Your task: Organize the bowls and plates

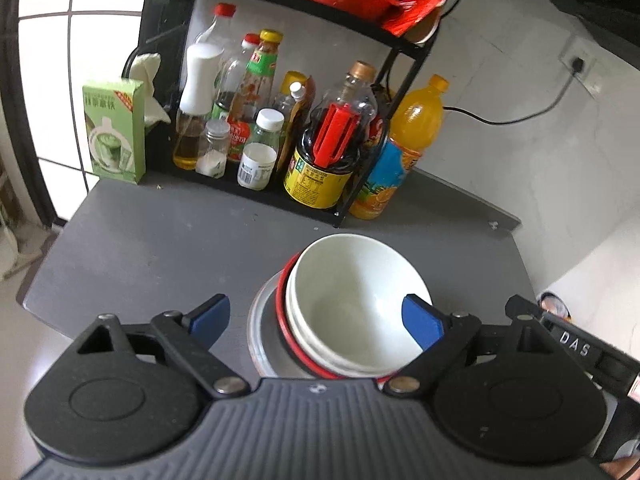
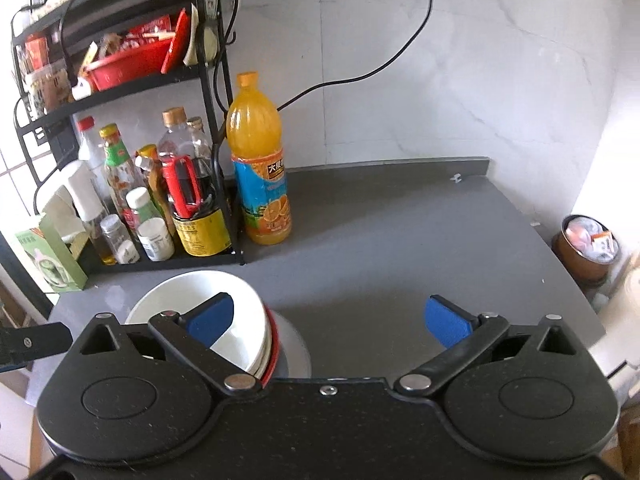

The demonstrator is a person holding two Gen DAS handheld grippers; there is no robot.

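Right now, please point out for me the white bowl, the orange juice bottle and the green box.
white bowl (image 1: 344, 300), left wrist view, on its inner floor.
orange juice bottle (image 2: 253, 128), right wrist view, on the orange body above the label.
green box (image 1: 114, 132), left wrist view, on its front face.

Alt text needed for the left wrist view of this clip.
A stack of white bowls sits on a metal plate on a grey countertop, framed by the open left gripper with blue fingers. Behind stand a black rack of condiment bottles and an orange juice bottle.
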